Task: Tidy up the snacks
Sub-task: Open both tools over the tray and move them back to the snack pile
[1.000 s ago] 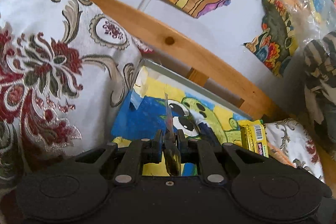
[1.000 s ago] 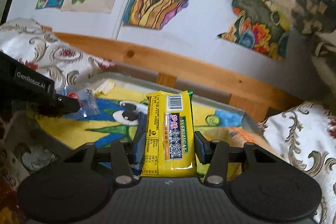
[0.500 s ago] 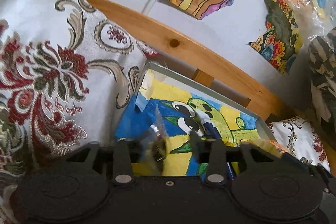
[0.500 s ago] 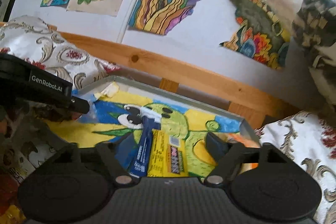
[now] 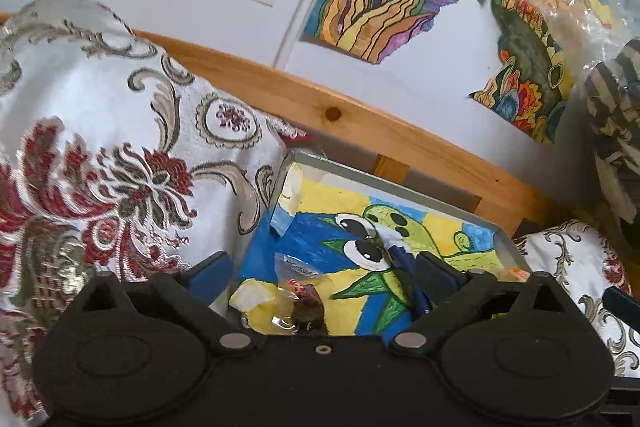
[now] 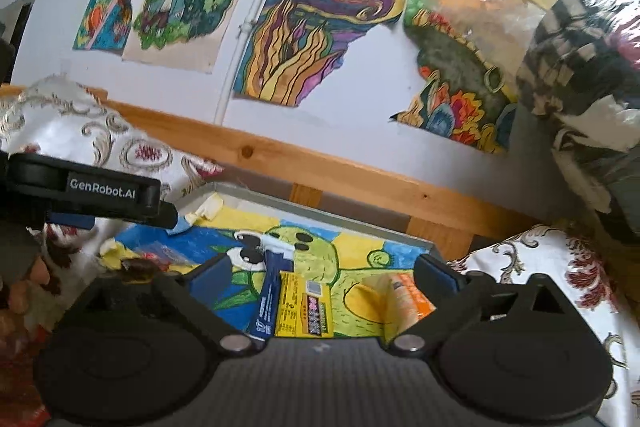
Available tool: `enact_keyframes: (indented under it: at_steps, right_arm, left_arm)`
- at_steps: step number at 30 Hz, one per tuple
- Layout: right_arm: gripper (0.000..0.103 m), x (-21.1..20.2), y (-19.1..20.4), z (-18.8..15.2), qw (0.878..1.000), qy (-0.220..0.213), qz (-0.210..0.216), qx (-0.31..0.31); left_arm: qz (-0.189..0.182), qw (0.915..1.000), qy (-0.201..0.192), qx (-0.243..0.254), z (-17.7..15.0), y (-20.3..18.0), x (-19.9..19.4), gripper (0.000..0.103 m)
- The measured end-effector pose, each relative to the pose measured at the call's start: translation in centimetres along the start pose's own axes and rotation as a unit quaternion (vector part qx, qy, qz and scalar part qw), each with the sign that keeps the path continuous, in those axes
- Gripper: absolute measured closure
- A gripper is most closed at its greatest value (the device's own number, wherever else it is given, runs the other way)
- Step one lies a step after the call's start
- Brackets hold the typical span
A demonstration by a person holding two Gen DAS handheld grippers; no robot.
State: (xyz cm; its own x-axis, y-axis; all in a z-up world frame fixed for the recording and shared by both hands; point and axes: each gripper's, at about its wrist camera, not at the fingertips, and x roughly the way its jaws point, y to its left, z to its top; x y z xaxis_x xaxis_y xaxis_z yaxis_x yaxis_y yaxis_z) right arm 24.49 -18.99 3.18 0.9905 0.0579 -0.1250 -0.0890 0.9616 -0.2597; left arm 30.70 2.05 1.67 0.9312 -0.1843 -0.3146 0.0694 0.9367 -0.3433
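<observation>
A grey tray (image 5: 506, 241) (image 6: 344, 221) lined with a bright cartoon drawing holds the snacks. In the left wrist view a clear packet with a dark snack (image 5: 302, 301) lies on the lining, just below my open left gripper (image 5: 324, 269). In the right wrist view a yellow snack packet (image 6: 306, 307) lies flat beside a blue stick packet (image 6: 269, 291), and an orange packet (image 6: 408, 297) lies to its right. My right gripper (image 6: 322, 273) stands open above them, holding nothing. The left gripper (image 6: 172, 215) reaches in from the left edge of that view.
Floral cushions flank the tray at the left (image 5: 120, 163) and the right (image 6: 560, 275). A wooden rail (image 6: 320, 163) runs behind it under a wall of drawings. A striped bundle in plastic (image 6: 580, 67) hangs at the right. A person's hand (image 6: 24, 279) shows at the left edge.
Both grippers opened and let go of their packets: the clear packet and the yellow packet now lie in the tray. Both grippers have drawn back and up a little.
</observation>
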Motion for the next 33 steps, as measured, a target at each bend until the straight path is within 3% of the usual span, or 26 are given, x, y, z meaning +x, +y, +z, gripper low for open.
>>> enact_keyframes:
  at_steps: [15, 33]
  right_arm:
    - [0.000, -8.6, -2.8, 0.5, 0.999, 0.008, -0.001, 0.032]
    - [0.000, -18.4, -5.2, -2.9, 0.996, 0.071, 0.019, 0.044]
  left_arm:
    - [0.020, 0.9993, -0.002, 0.033, -0.7, -2.7, -10.6, 0.001]
    - [0.023, 0.9912, 0.055, 0.119, -6.8, -4.0, -20.2, 0.001]
